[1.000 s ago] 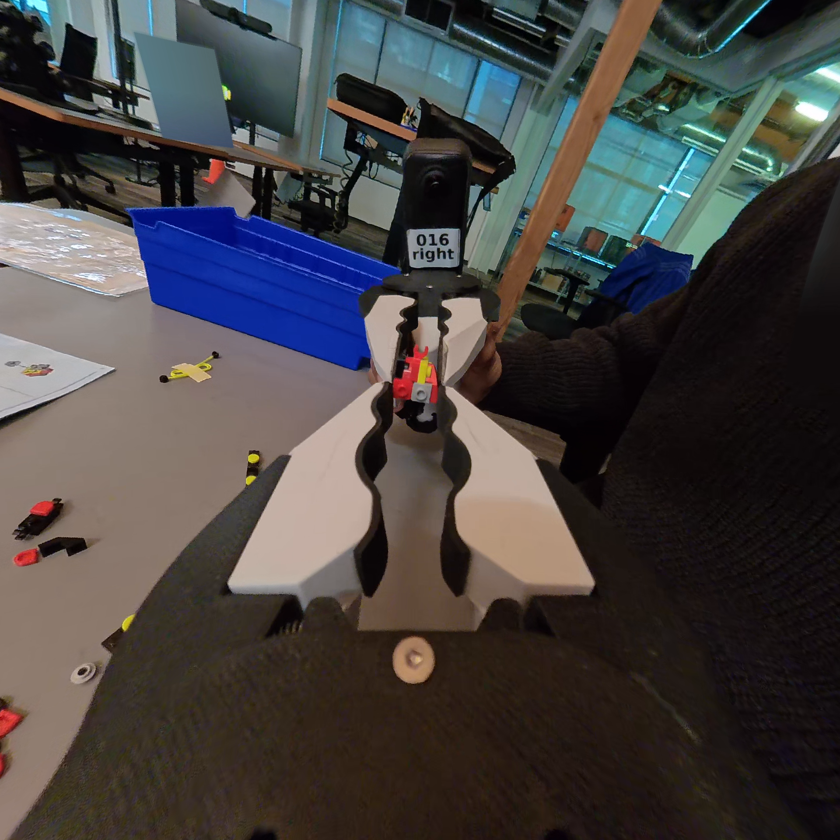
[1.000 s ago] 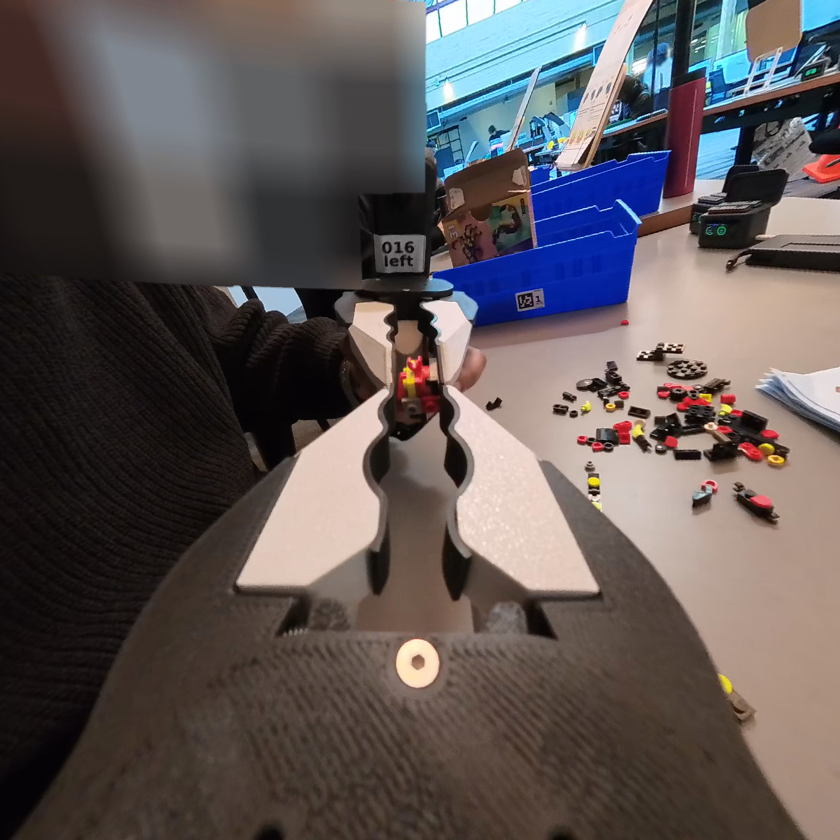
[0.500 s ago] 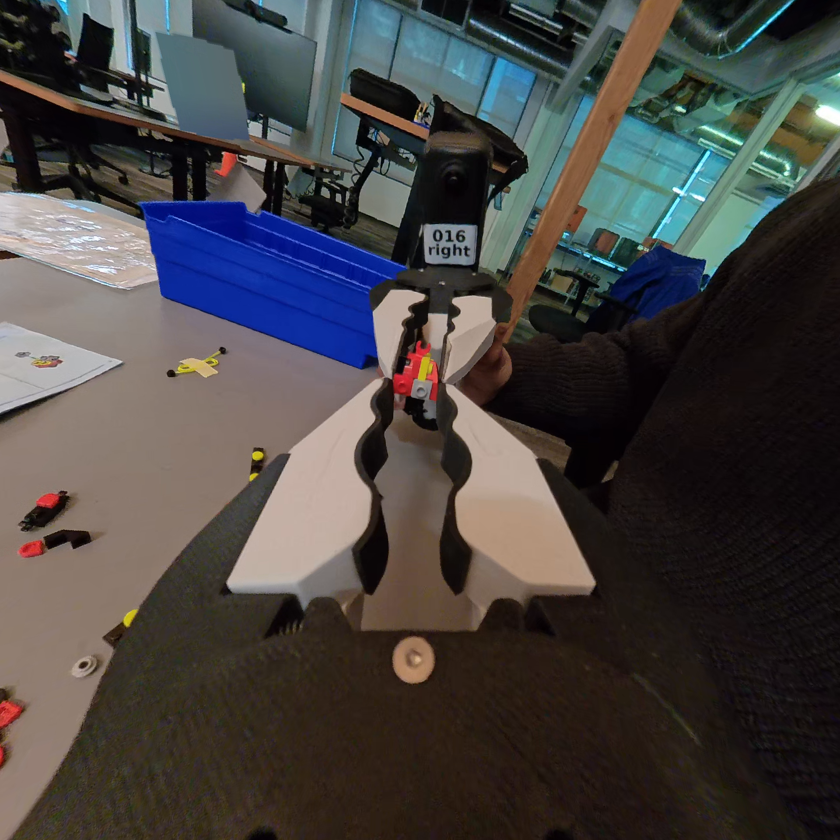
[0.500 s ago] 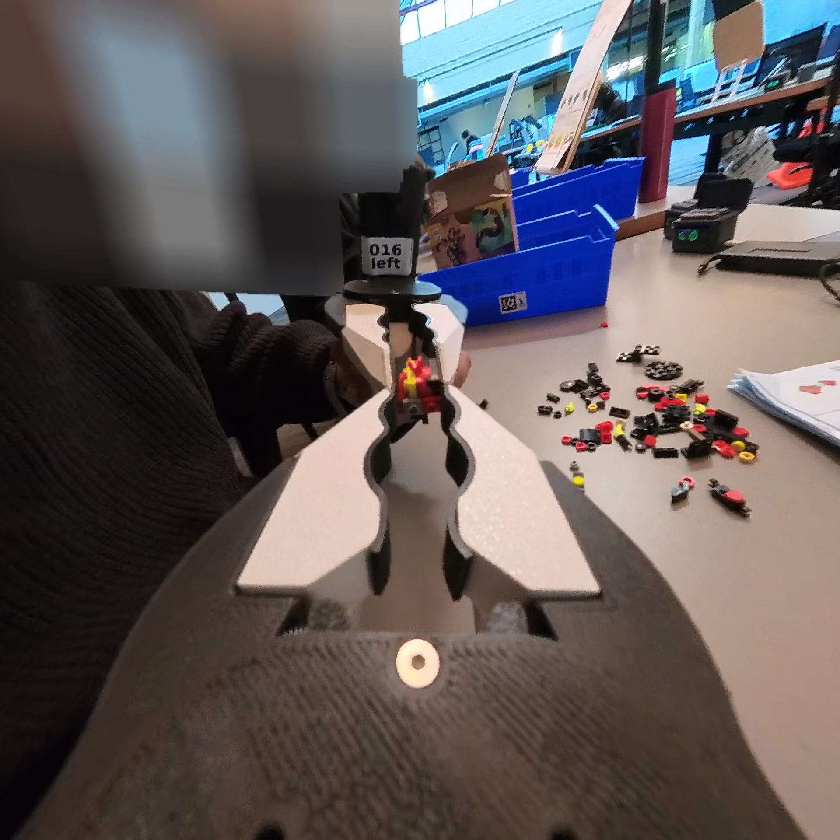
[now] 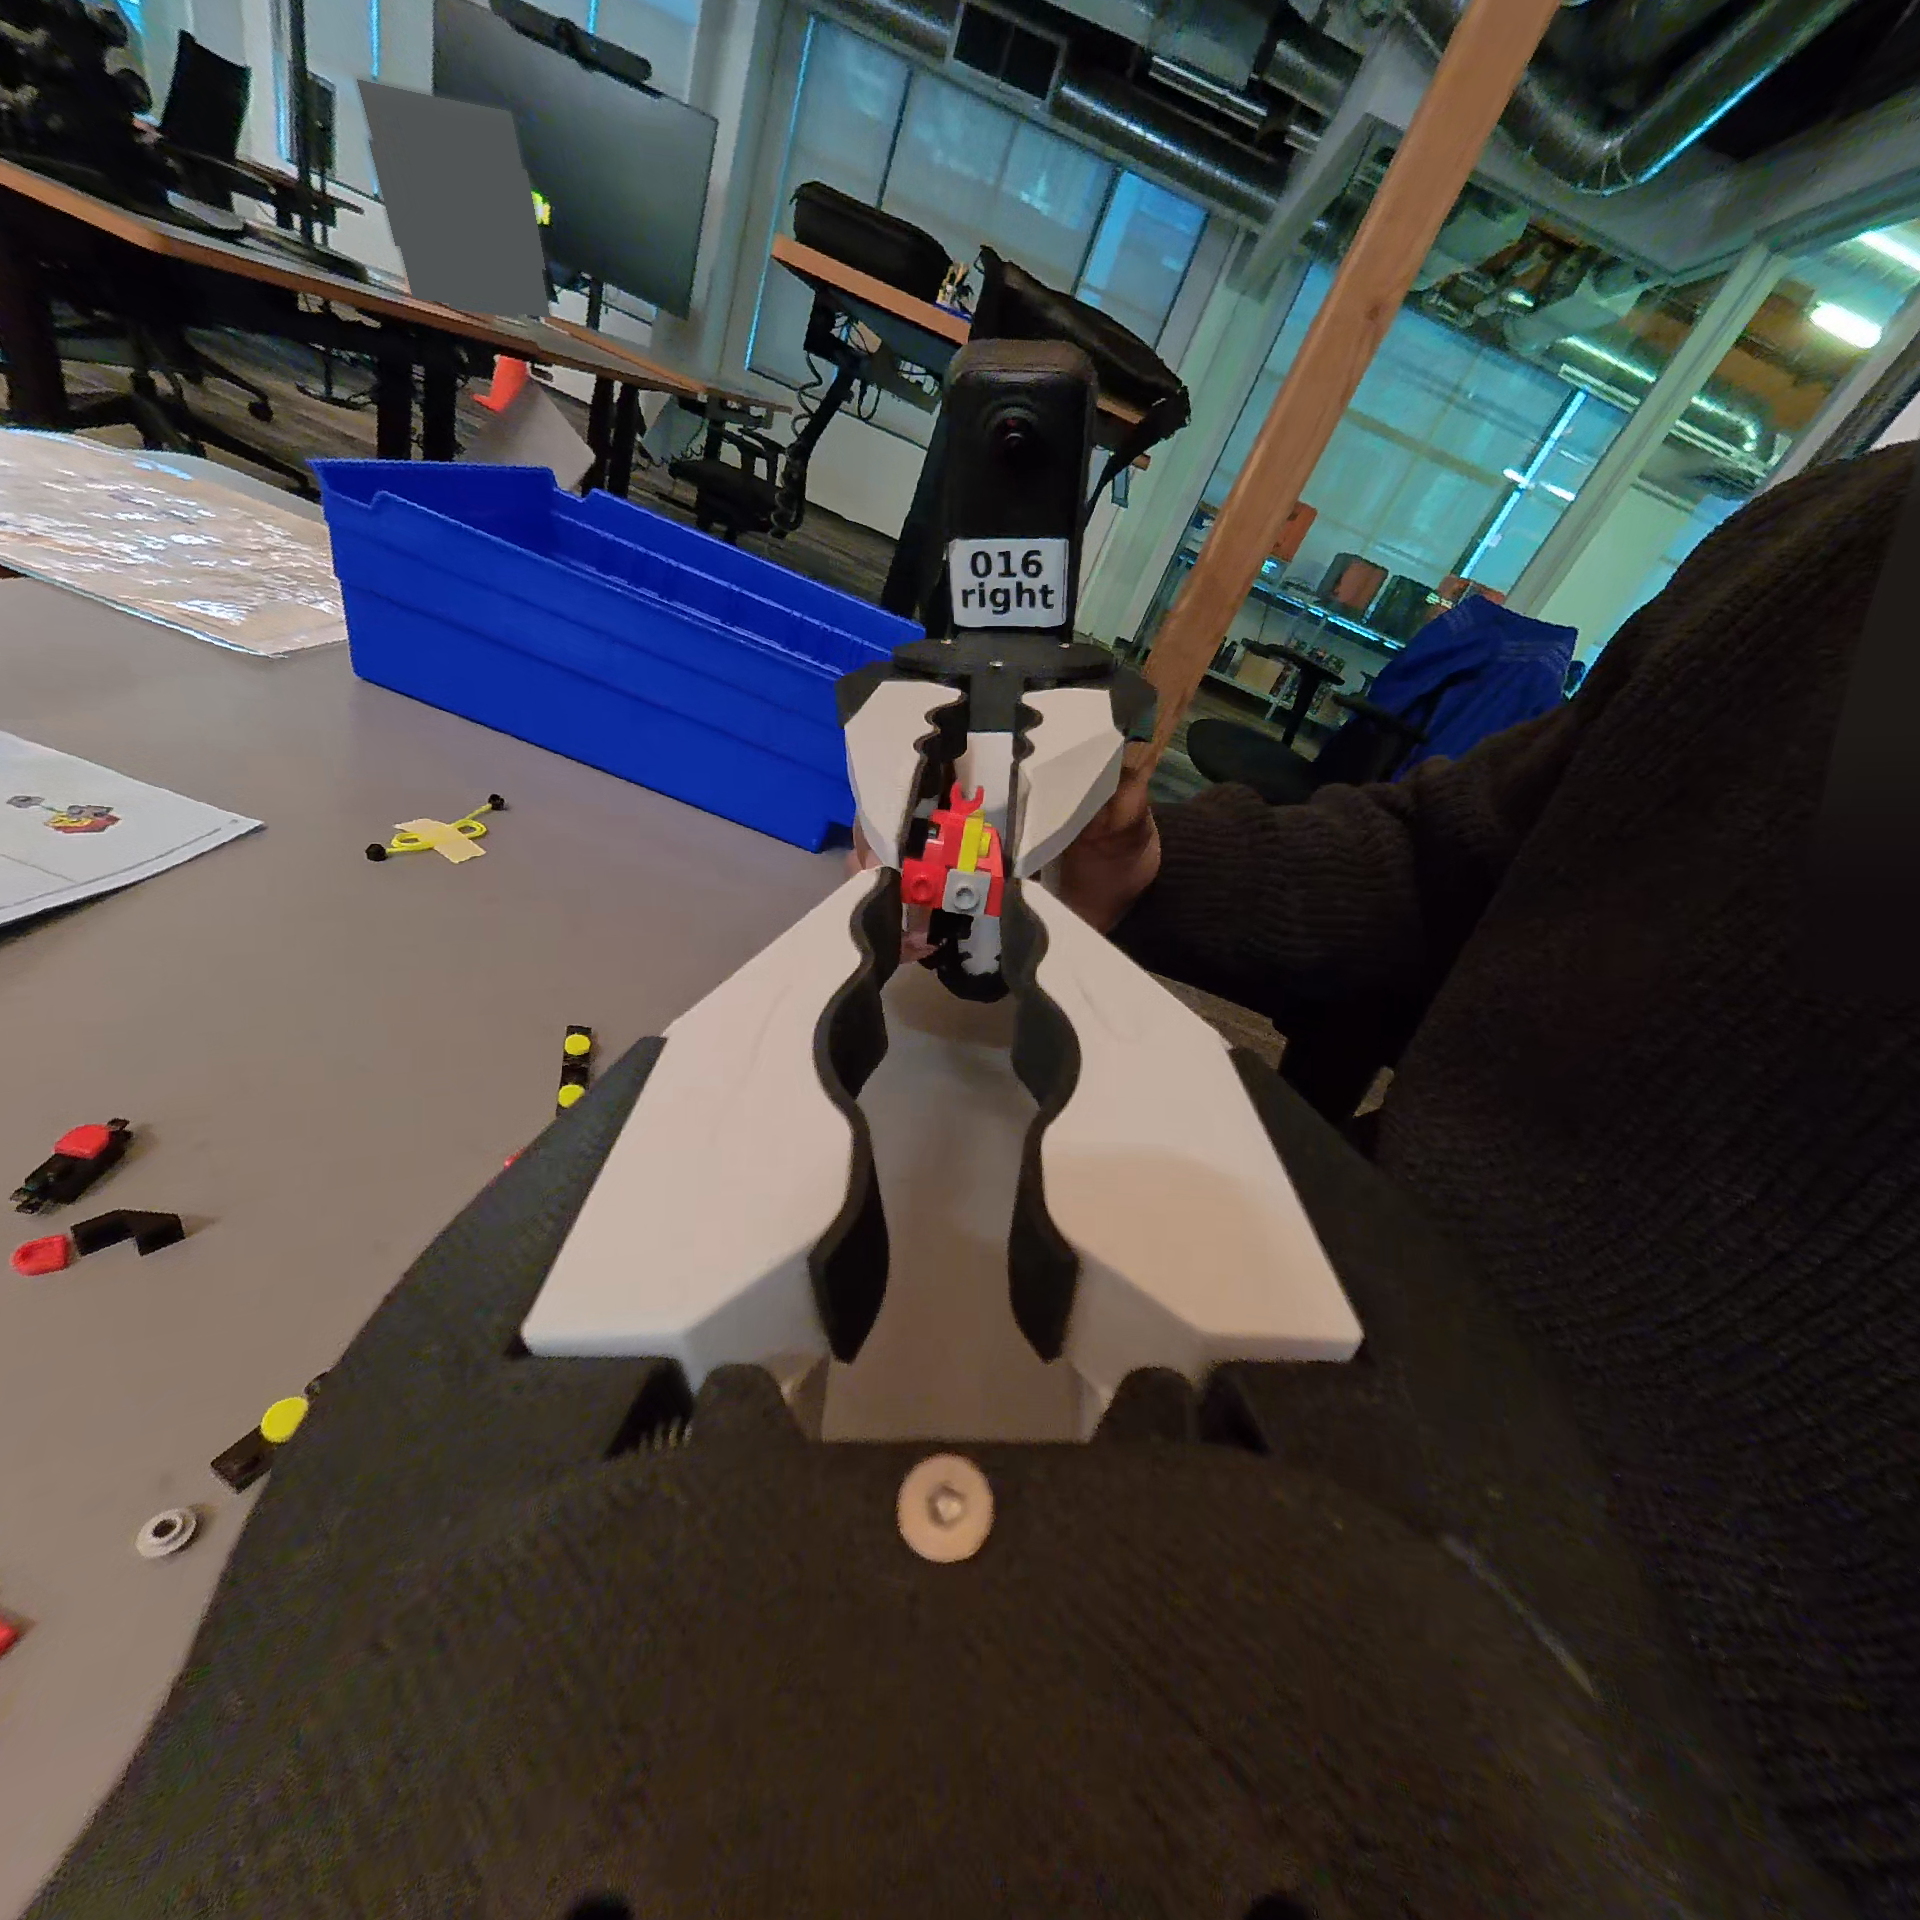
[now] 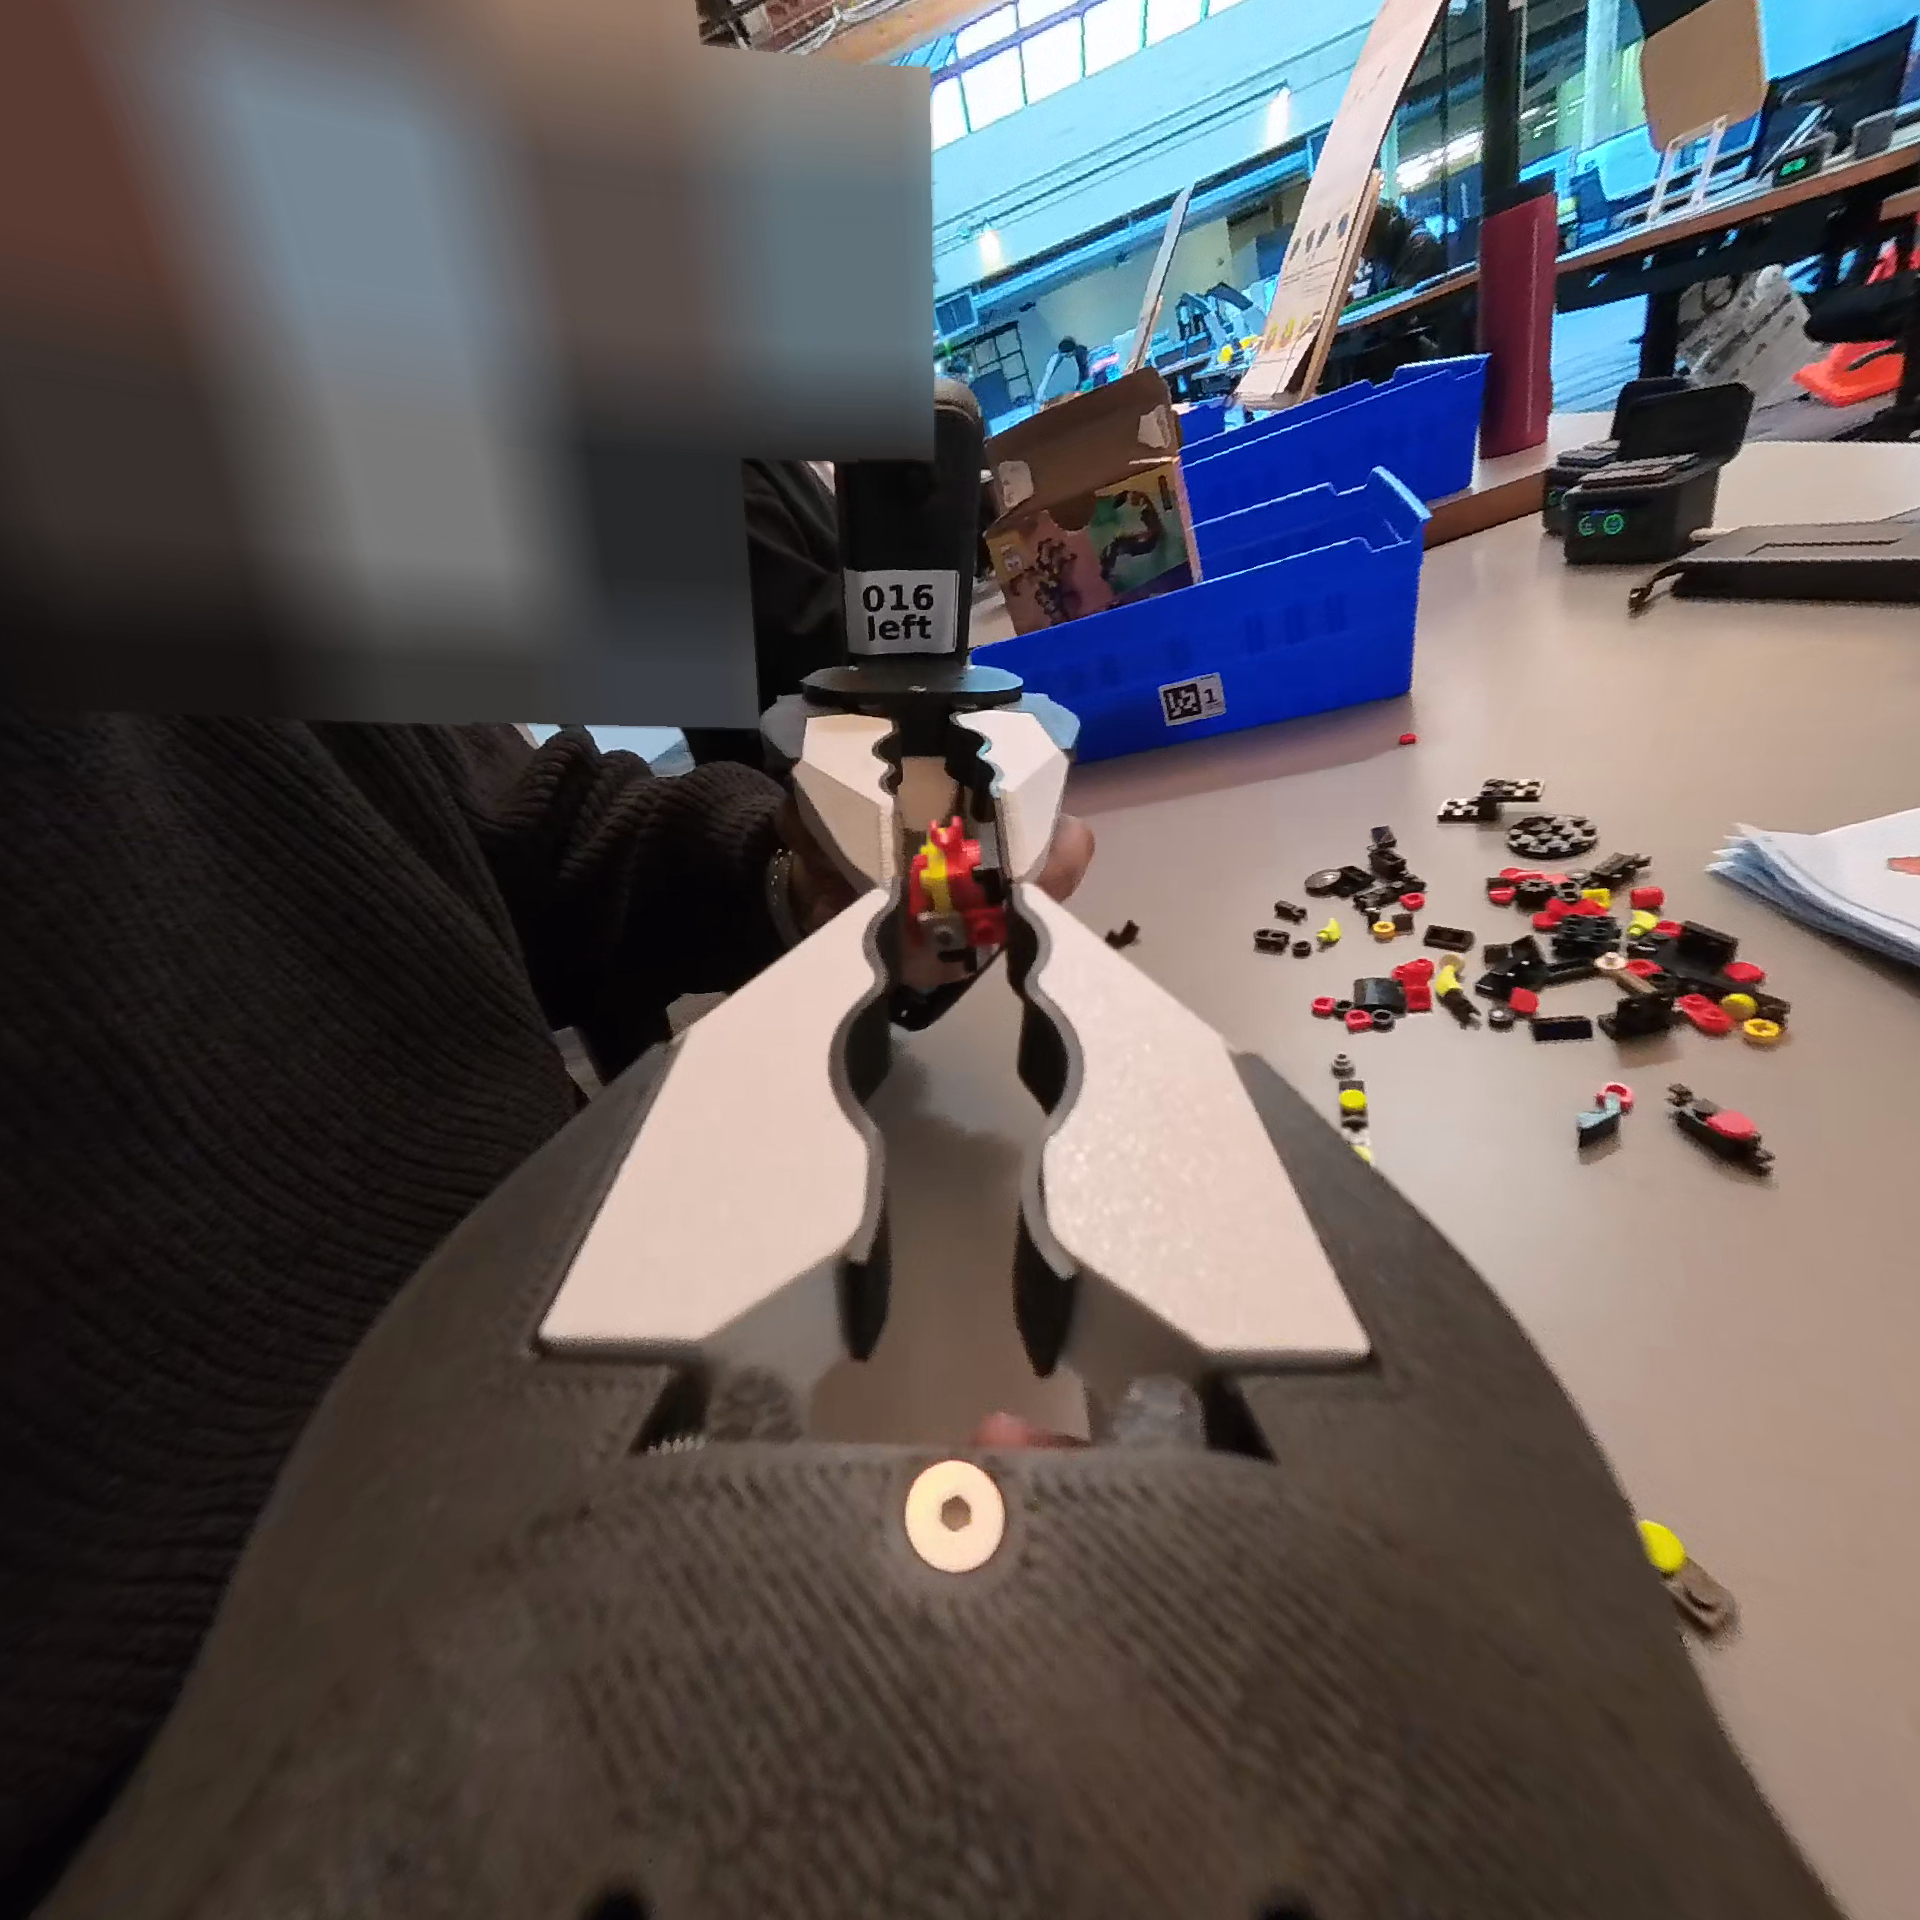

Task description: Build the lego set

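Observation:
A small red, yellow, black and grey lego assembly (image 5: 951,883) is held in the air between my two grippers, which face each other tip to tip. In the left wrist view, my left gripper (image 5: 951,909) is shut on its near end. The right gripper (image 5: 966,821) grips it from the far side. In the right wrist view, my right gripper (image 6: 951,920) is shut on the assembly (image 6: 951,888), and the left gripper (image 6: 935,831) holds it from beyond. A hand in a dark sleeve is behind each far gripper.
On the grey table (image 5: 312,987) lie a blue bin (image 5: 582,623), an instruction sheet (image 5: 83,831) and several loose pieces (image 5: 73,1158). The right wrist view shows a pile of loose pieces (image 6: 1558,935), blue bins (image 6: 1247,644), a cardboard box (image 6: 1091,520) and a paper stack (image 6: 1829,883). The tips of both grippers are at nearly the same place.
Both grippers stay closed tip to tip on the assembly. The views sway only slightly.

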The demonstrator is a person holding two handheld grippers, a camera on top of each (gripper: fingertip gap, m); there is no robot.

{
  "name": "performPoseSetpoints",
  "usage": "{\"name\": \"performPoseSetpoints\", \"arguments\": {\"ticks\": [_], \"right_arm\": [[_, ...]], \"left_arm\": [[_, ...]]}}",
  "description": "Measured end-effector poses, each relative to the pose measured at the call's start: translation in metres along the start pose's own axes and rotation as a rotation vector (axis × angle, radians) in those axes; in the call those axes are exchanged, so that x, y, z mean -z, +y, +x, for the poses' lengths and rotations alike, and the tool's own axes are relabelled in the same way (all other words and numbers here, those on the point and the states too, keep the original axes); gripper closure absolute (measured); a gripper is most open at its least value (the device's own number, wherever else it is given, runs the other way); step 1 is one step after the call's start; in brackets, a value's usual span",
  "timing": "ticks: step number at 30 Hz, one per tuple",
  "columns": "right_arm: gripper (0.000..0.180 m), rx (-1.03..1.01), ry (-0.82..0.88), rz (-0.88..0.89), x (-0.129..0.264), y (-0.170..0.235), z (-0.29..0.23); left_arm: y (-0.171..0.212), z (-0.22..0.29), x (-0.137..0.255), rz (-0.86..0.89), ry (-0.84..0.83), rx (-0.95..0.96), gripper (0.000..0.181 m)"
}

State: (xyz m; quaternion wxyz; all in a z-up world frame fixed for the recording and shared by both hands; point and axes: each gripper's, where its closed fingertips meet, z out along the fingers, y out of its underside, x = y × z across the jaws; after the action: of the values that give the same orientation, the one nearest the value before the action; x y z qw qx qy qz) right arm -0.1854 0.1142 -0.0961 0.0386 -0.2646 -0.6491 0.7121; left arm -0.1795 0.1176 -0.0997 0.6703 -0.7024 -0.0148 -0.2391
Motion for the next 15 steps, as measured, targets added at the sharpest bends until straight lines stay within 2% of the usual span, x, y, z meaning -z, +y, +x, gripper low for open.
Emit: {"name": "performPoseSetpoints", "arguments": {"ticks": [15], "right_arm": [[0.164,-0.122,-0.055,0.003,0.0017,0.0016,0.0007]], "left_arm": [[0.0035,-0.0007,-0.0018,-0.022,-0.028,-0.052,0.164]]}}
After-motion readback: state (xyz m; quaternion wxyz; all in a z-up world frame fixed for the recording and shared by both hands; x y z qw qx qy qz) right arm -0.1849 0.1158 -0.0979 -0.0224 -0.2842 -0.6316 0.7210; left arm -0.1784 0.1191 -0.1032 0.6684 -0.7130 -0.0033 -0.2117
